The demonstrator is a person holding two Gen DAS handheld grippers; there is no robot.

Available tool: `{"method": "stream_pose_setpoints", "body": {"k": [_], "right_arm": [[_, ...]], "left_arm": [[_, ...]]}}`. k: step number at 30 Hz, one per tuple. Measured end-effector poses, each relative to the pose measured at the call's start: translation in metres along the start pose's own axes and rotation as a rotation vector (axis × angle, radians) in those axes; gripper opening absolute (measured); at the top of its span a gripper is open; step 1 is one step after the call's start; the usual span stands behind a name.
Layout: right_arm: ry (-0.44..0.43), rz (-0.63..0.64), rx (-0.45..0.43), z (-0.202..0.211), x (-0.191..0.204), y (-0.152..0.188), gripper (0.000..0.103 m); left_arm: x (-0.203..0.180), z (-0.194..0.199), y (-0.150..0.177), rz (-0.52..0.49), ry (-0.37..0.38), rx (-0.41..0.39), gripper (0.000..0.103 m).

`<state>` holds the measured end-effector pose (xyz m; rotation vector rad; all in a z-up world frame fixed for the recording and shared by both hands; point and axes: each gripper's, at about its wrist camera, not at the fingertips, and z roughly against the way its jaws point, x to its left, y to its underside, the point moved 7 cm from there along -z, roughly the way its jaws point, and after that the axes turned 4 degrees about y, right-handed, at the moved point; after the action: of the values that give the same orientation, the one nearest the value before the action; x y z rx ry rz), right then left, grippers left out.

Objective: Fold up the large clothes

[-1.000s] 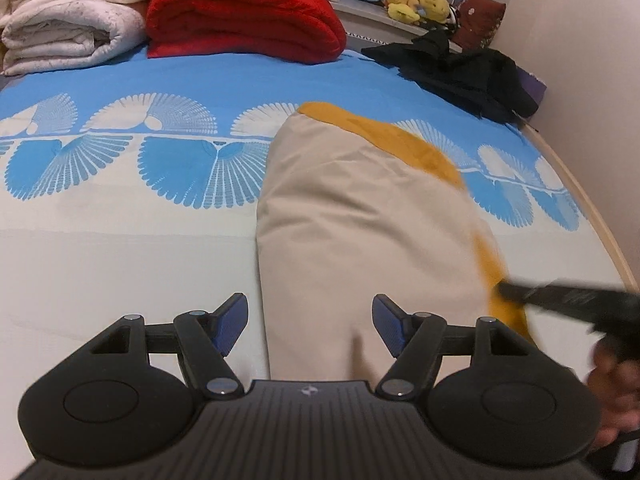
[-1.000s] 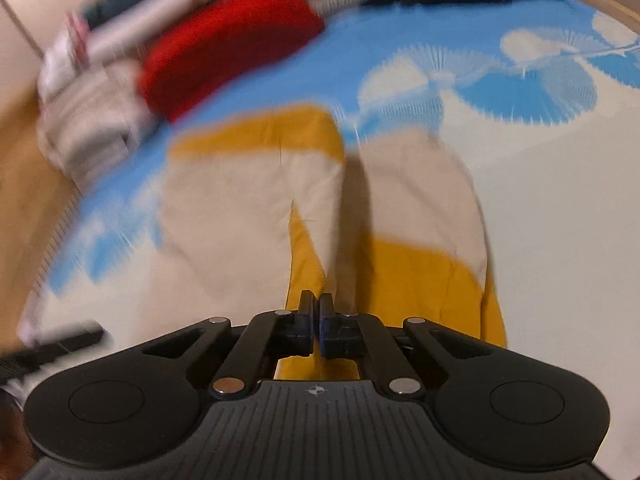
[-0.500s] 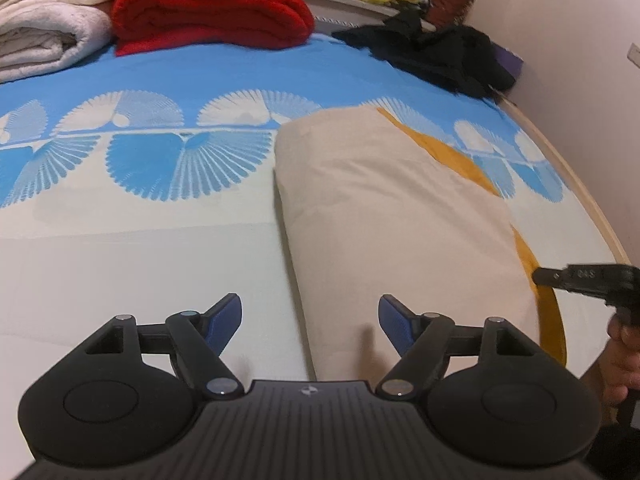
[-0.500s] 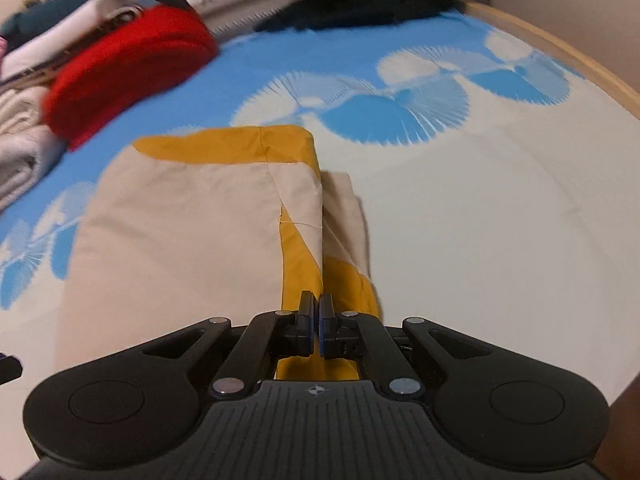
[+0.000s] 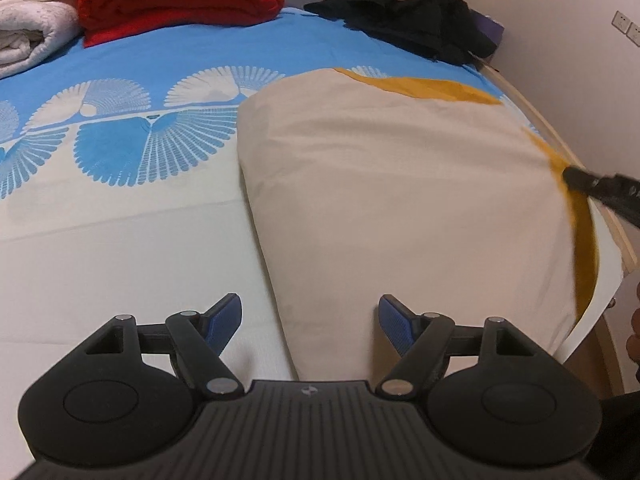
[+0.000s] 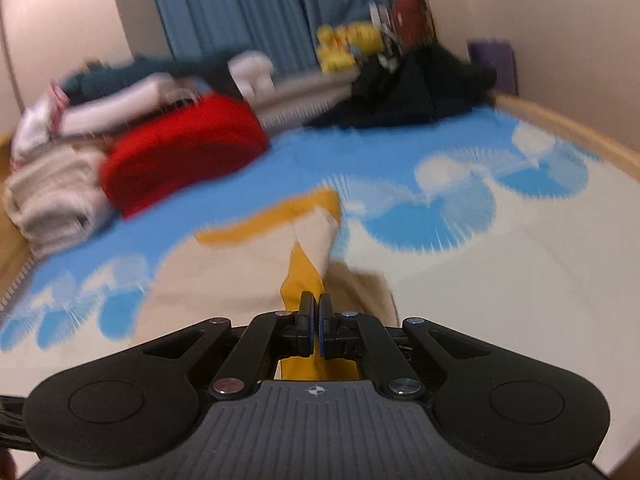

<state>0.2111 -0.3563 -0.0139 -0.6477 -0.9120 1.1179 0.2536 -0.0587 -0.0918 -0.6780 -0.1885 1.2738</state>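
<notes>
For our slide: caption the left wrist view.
Open left gripper above beige-and-mustard folded cloth on blue fan-patterned bedsheet.

Bed (image 5: 100, 248) fills most of both views; sheet cream near the camera, blue with white fan pattern toward the far end. Light wooden bed frame (image 6: 568, 128) runs along the right edge. Plain pale walls (image 5: 560, 40); white wall sockets (image 5: 628, 26) on the right wall. Blue curtains (image 6: 260, 12) behind the bed's far end. Right wrist view blurred. Lighting warm, indoor, even.

One garment (image 5: 400, 184), two tongs (image 5: 310, 316)
</notes>
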Motion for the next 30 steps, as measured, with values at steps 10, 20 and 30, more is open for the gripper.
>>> {"method": "stream_pose_setpoints", "body": {"k": [10,20,30], "right_arm": [[0.253,0.091,0.376,-0.060,-0.056,0.068,0.001],[0.255,0.089,0.429,-0.079,-0.066,0.088,0.001],[0.132,-0.037,0.373,-0.070,-0.068,0.070,0.002]], "left_arm": [[-0.011,-0.031,0.018,-0.092,-0.047,0.127,0.083],[-0.006,-0.046,0.035,-0.150,0.013,0.217,0.083],[-0.003,-0.063,0.041,-0.186,-0.063,0.274,0.082]]}}
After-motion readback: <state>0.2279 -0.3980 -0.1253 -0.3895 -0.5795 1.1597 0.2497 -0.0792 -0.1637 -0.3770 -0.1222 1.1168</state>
